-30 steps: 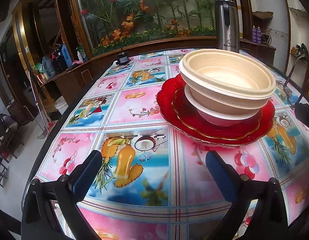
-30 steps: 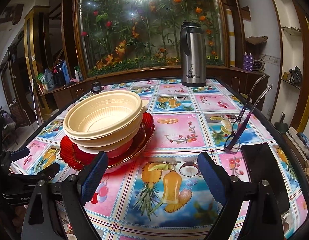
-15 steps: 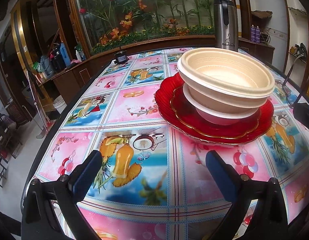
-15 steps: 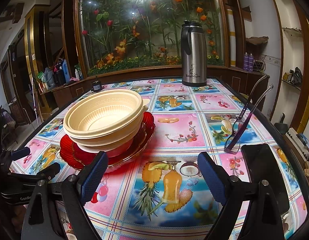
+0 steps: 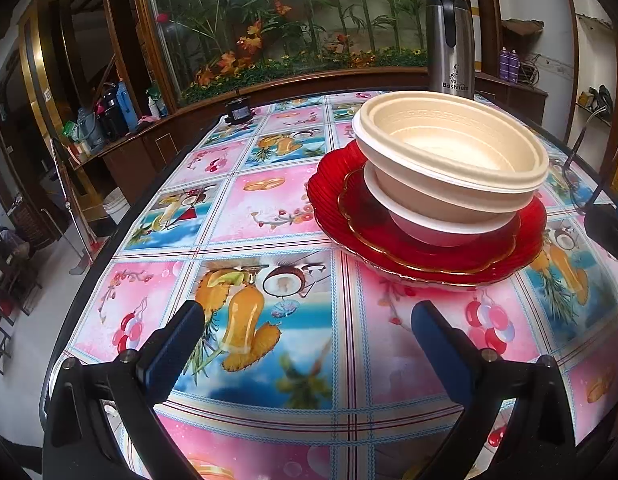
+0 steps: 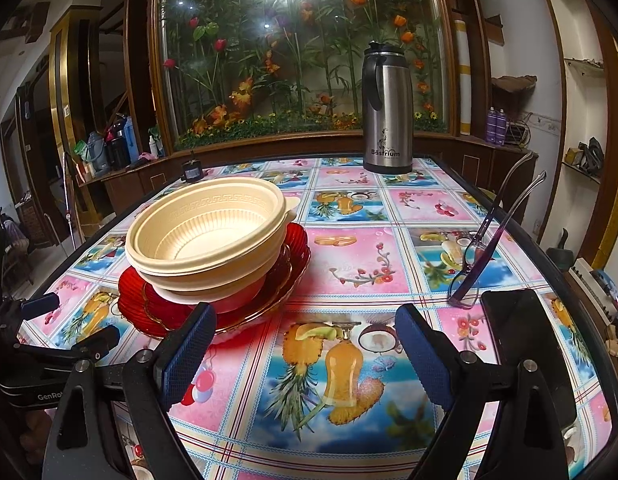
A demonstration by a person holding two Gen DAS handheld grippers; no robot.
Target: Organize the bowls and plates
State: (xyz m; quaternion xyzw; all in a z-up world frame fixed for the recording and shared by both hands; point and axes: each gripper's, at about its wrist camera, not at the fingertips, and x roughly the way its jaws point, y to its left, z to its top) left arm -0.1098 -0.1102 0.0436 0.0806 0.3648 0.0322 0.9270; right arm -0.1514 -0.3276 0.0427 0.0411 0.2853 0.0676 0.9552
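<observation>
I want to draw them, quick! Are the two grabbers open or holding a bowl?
Left gripper: open, holding nothing, short of the red plates.
Right gripper: open, holding nothing, over the tablecloth.

Bare tablecloth point(image 6: 349, 280) between stacked bowls point(image 6: 205, 236), glasses point(image 6: 485, 248), flask point(image 6: 387, 108) far back

Left tool point(image 5: 309, 322) and right tool point(image 6: 305, 326) both gape wide, holding nothing

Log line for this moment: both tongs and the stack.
left tongs: open, empty | right tongs: open, empty | cream bowls: nested on red plates | table: stack left of the right tongs
</observation>
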